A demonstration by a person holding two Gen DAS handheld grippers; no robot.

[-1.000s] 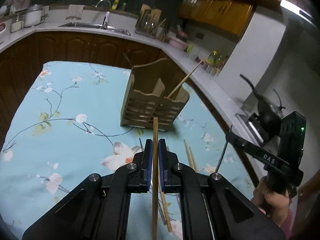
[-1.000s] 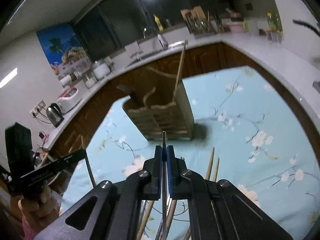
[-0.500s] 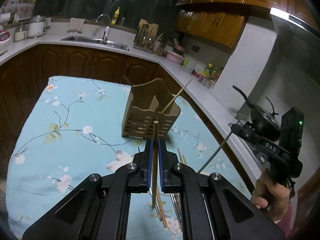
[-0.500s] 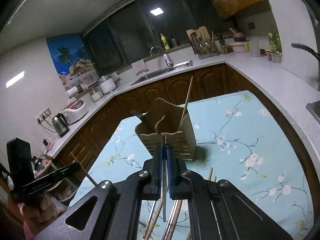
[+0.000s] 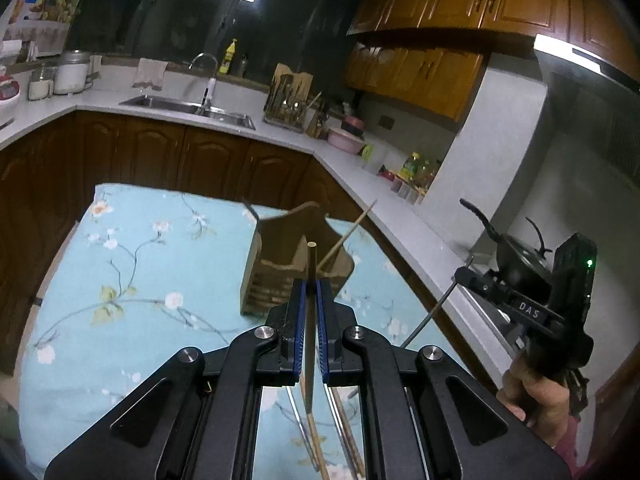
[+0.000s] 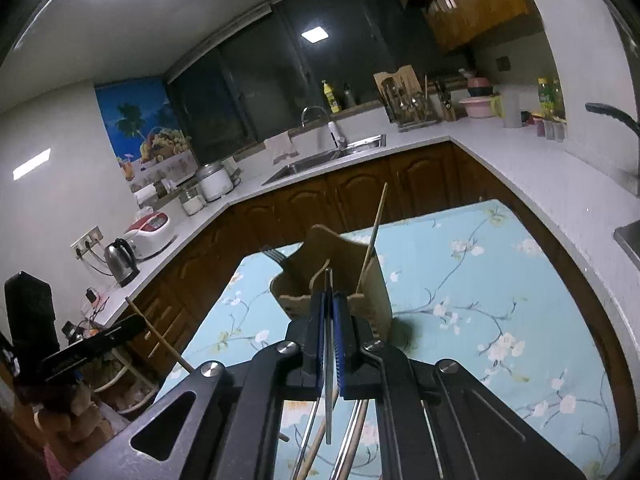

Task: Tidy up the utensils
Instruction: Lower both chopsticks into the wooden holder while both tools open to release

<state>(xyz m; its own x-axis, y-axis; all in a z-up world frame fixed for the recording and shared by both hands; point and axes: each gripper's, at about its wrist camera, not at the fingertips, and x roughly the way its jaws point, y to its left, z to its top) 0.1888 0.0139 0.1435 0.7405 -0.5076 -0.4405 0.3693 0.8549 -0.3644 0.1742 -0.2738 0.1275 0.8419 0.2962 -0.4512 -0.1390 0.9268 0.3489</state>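
Wooden chopstick (image 5: 311,280) and metal chopstick (image 6: 328,320), each clamped in shut jaws, have risen off the tabletop (image 5: 140,280), ready for the wooden holder (image 5: 280,264).

Lower front of slatted wooden utensil caddy (image 5: 276,268) hidden behind left gripper (image 5: 311,304). Loose chopsticks and metal utensils on floral blue tabletop (image 6: 480,280), toward 6 o'clock, cut off by frame edge and gripper body; count unreadable. Caddy's compartment contents (image 6: 320,276) too dim to identify.
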